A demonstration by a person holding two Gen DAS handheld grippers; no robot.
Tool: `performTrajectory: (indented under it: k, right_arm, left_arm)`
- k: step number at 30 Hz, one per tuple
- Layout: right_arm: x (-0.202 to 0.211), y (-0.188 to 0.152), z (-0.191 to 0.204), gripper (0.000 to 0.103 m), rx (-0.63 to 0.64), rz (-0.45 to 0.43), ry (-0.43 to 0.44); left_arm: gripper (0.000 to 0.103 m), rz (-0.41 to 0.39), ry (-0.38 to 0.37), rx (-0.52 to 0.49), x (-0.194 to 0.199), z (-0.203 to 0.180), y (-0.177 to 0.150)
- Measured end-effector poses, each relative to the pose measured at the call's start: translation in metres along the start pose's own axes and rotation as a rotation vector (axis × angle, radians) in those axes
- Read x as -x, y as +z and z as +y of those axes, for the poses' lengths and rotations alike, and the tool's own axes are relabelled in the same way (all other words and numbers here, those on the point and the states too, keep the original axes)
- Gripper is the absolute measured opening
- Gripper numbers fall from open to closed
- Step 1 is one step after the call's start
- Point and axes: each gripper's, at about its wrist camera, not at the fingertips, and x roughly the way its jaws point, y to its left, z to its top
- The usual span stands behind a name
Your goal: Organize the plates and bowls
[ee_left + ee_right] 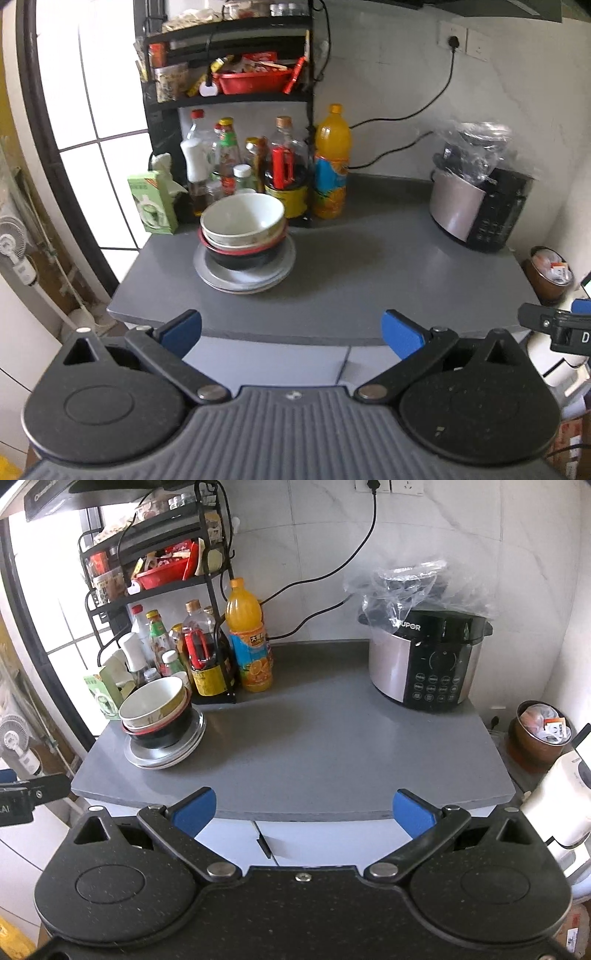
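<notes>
A stack of dishes stands at the left of the grey countertop. A white bowl sits on top, nested in a red-rimmed black bowl, on grey and white plates. The stack also shows in the right wrist view, with the white bowl above the plates. My left gripper is open and empty, in front of the counter's front edge. My right gripper is open and empty, also before the front edge, to the right of the left one.
Sauce bottles and an orange juice bottle stand behind the stack, below a black shelf rack. A green carton is at the left. A rice cooker under plastic stands at the back right. A brown pot sits off the counter's right side.
</notes>
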Motion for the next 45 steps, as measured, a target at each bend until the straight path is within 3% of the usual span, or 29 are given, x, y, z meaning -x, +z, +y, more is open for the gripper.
performTrajectory:
  k: [13,45]
  right_arm:
    - [0.002,-0.011,-0.005,0.103,0.01,0.02,0.01]
    - [-0.001,-0.006,-0.004,0.103,0.021,0.014,0.025]
  left_arm:
    - [0.103,0.025,-0.02,-0.03,-0.001,-0.023,-0.015]
    - [0.103,0.034,-0.023,0.003,-0.01,-0.024,-0.013]
